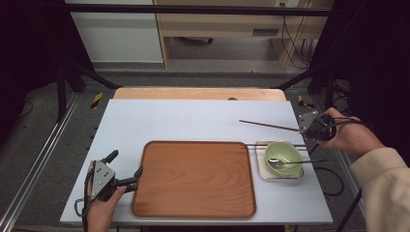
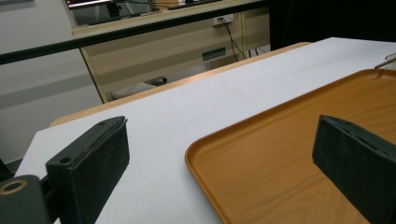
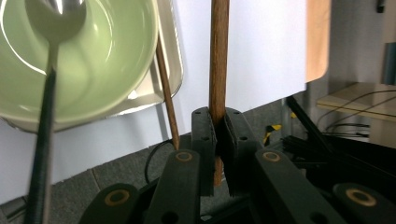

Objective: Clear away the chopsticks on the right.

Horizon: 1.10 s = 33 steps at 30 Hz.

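My right gripper (image 1: 309, 126) (image 3: 218, 123) is shut on a brown chopstick (image 1: 268, 125) (image 3: 218, 56), which it holds above the white tabletop, pointing left. A second chopstick (image 1: 275, 145) (image 3: 166, 84) lies along the far rim of a small metal tray (image 1: 261, 170) (image 3: 170, 56). On that tray stands a green bowl (image 1: 284, 153) (image 3: 102, 60) with a metal spoon (image 1: 290, 163) (image 3: 46, 116) resting in it. My left gripper (image 1: 126, 165) (image 2: 224, 154) is open at the left rim of the brown tray (image 1: 193, 179) (image 2: 289, 154), one jaw over the tray, the other over the table.
The white tabletop (image 1: 193, 121) lies on a wooden table (image 1: 198, 93). Black frame posts stand at both sides. A cable (image 1: 333, 181) hangs off the right edge. Grey floor surrounds the table.
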Tool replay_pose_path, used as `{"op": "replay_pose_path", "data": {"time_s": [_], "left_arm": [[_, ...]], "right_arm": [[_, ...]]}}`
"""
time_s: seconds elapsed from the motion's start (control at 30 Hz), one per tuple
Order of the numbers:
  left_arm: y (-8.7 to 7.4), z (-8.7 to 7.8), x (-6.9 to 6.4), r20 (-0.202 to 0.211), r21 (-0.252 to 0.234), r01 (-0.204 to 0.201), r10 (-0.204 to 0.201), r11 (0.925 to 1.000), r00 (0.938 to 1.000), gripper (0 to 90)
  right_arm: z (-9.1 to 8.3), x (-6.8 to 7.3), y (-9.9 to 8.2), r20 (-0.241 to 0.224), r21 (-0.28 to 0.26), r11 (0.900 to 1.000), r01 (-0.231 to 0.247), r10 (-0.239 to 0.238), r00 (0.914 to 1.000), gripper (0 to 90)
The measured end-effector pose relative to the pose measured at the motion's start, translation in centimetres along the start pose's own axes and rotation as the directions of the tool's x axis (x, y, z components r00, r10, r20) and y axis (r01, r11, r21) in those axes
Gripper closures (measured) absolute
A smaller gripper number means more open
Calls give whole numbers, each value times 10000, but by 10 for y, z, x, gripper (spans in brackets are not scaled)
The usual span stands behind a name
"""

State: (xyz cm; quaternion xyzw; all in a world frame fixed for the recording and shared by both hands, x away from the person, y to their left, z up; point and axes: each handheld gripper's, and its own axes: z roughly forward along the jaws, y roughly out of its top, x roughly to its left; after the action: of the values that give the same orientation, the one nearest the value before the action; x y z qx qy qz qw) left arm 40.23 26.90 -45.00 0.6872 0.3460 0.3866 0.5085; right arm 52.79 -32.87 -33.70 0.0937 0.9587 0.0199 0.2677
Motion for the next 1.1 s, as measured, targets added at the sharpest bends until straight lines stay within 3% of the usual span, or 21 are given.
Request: {"op": "replay_pose_path", "data": {"time_s": [0.23,0.4,0.5,0.63,0.83,1.1], "left_arm": [[17,4,-8,706,304,-548,526,9980,9961,48],[36,9,-17,1194,403,-1259,1204,9912,9855,48],[49,13,-20,1189,308,-1561,1515,9873,9813,54],[64,19,-23,1221,234,-1816,1774,9831,9765,59],[83,28,-31,1533,536,-2823,2715,9578,9502,71],[103,48,-49,2179,789,-3696,3457,9258,9127,106]], "right_arm": [[-20,9,31,422,197,9988,442,-450,9981,844],[-29,19,57,486,343,9957,865,-881,9949,844],[-33,25,75,488,481,9918,1180,-1204,9915,843],[-34,27,87,516,472,9907,1279,-1303,9901,843],[-27,30,104,467,543,9850,1640,-1665,9849,843],[-22,35,128,660,473,9793,1967,-1995,9777,843]]}}
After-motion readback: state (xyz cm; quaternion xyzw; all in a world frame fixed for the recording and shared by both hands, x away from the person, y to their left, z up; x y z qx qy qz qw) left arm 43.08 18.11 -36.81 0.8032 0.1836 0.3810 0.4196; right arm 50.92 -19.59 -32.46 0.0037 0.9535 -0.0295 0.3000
